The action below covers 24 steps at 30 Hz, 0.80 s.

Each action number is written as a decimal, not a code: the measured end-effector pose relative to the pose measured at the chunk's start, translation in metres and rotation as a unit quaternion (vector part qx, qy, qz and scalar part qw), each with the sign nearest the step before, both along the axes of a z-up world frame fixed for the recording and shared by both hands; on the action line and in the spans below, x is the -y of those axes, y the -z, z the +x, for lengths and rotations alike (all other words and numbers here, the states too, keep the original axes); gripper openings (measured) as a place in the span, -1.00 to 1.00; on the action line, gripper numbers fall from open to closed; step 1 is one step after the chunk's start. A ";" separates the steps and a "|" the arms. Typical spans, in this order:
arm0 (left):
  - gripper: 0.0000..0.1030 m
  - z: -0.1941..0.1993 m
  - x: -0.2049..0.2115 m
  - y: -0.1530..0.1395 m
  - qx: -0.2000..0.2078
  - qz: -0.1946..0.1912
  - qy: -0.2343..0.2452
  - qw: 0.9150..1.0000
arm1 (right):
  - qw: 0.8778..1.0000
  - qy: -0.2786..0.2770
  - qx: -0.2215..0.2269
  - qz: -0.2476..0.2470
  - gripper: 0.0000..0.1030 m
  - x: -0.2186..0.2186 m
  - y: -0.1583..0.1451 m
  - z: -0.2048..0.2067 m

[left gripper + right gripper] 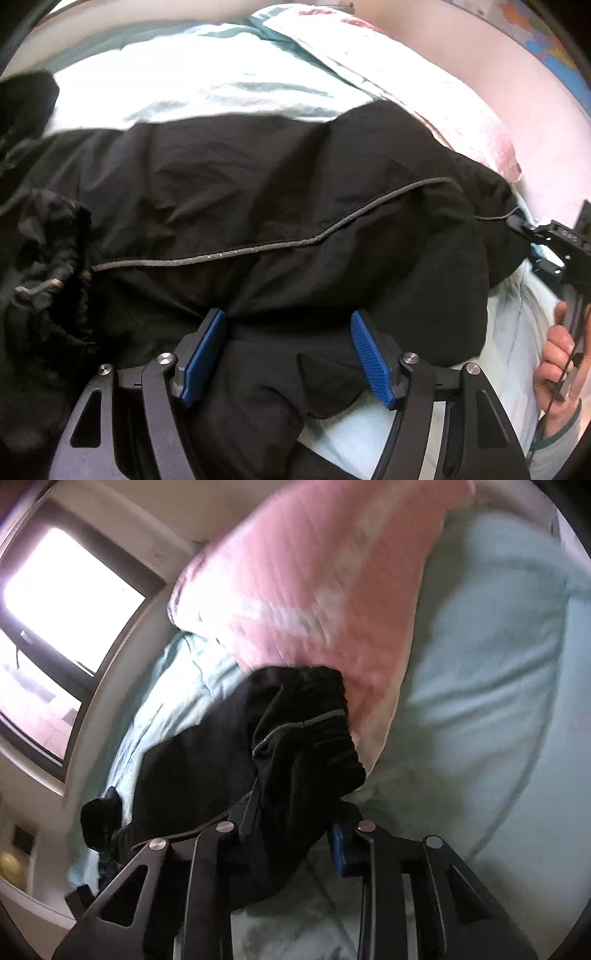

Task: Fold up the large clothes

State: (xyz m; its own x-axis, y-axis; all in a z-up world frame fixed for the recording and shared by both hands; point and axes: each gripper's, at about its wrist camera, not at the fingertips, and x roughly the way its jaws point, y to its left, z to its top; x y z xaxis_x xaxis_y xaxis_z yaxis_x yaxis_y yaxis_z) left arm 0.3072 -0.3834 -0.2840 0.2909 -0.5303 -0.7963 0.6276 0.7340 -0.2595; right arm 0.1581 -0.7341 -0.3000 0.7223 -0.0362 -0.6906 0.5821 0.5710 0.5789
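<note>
A large black garment with a thin grey piping line lies spread across a pale green bed. My left gripper hovers low over its near edge. The blue pads stand wide apart, with black cloth lying loosely between them and neither pad pressing on it. At the far right of the left wrist view, my right gripper pinches the garment's end. In the right wrist view the right gripper is shut on a bunched fold of the black garment, whose ribbed hem sticks out past the fingers.
A pink pillow lies on the bed just behind the garment, also in the left wrist view as the pink pillow. A window and wall stand at the left. A person's hand holds the right gripper's handle.
</note>
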 end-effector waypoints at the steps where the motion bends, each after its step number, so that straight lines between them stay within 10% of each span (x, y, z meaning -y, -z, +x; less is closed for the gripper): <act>1: 0.38 -0.003 0.000 -0.007 0.009 0.000 0.005 1.000 | 1.000 0.005 -0.003 -0.026 -0.46 -0.003 -0.009 -0.004; 6: 0.39 -0.028 0.000 -0.040 0.061 -0.034 0.033 0.997 | 0.991 0.028 -0.007 -0.130 -0.52 -0.010 -0.050 -0.037; 9: 0.39 -0.020 0.018 -0.016 0.027 0.023 0.034 0.999 | 0.990 0.021 -0.036 -0.136 -0.52 -0.012 -0.039 -0.028; 15: 0.39 -0.017 0.017 -0.008 0.017 0.054 0.035 0.998 | 0.994 0.014 -0.093 -0.050 -0.53 0.011 0.025 -0.038; 24: 0.39 -0.014 -0.084 -0.080 0.047 -0.010 -0.013 0.999 | 0.993 -0.044 0.026 -0.108 -0.53 -0.036 -0.059 -0.044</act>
State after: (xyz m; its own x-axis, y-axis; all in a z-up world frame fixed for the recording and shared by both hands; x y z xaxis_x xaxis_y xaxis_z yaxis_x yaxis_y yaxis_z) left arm 0.2929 -0.2997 -0.2035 0.3785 -0.5377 -0.7534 0.6308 0.7455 -0.2151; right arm 0.1137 -0.6977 -0.2406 0.7641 -0.1147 -0.6348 0.4970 0.7322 0.4658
